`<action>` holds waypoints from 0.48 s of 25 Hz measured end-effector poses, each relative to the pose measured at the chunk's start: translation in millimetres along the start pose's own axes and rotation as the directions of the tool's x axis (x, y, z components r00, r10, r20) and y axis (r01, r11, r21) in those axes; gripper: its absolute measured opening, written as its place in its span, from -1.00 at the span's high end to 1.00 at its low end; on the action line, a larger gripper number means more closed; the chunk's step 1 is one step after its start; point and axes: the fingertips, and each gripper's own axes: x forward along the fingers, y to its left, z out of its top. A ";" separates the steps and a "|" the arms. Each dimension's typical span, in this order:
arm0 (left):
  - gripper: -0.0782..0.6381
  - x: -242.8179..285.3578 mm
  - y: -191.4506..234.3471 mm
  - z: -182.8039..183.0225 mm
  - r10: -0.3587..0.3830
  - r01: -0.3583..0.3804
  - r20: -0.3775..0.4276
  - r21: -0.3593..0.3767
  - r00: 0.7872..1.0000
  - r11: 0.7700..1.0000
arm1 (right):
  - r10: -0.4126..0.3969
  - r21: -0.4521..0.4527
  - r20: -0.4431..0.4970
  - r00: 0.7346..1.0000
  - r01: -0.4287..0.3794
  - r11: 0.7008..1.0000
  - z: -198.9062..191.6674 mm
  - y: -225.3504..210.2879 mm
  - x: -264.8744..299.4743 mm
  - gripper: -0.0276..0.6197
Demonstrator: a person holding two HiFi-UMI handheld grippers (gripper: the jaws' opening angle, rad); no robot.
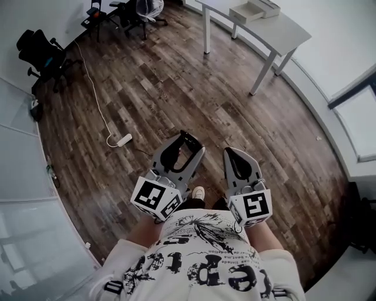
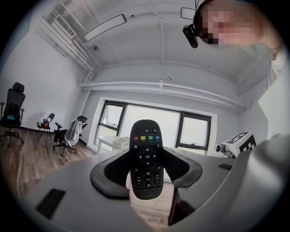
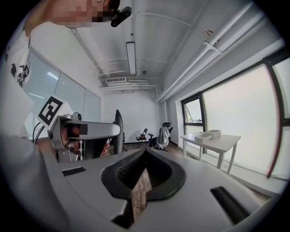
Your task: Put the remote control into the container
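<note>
The left gripper (image 1: 183, 147) is clamping the remote (image 2: 146, 158). Its jaws are standing part-way open, as wide as the remote's body, and the 2 dark pads (image 2: 111, 174) are pressing on its long edges. The remote is standing upright in the left gripper view with its button face turned to the camera. Its lower half is sitting between the pads and its top end, with the row of 4 coloured keys, is poking out past the jaw tips.

The right gripper (image 1: 237, 154) is holding nothing. Its jaws are meeting at the tips, and only a thin sliver of floor (image 1: 176, 88) is showing through between them in the right gripper view.

The person is standing on the wood floor and holding both grippers close in front of the body, side by side but apart, with the marker cubes nearest the chest. Both grippers are pointing forward, the left one towards the windows (image 2: 149, 124).

The container (image 1: 247, 13), a shallow white box, is sitting on the white table (image 1: 282, 32) at the far end of the room by the windows, well apart from the grippers. A 2nd white box is lying just beside it. So the remote is in the air in the left gripper, not in the container.

A white power strip (image 1: 123, 140) is lying on the floor ahead of the left gripper, its cable running away towards the black chairs (image 1: 44, 53) by the wall.
</note>
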 end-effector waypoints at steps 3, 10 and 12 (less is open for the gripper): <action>0.13 14.4 17.8 -8.8 -0.001 0.001 -0.011 -0.044 1.000 0.999 | -0.021 -0.010 -0.026 0.999 0.021 1.000 -2.4 -11.9 22.3 0.91; 0.13 69.1 52.8 -5.7 0.050 -0.050 -0.029 -0.027 0.998 0.998 | 0.040 0.008 -0.011 0.999 -0.040 0.999 0.3 -54.8 78.0 0.91; 0.13 90.5 58.5 -2.2 0.069 -0.070 -0.025 -0.021 0.997 0.997 | 0.071 0.012 0.022 0.997 -0.072 0.997 8.6 -72.3 93.2 0.91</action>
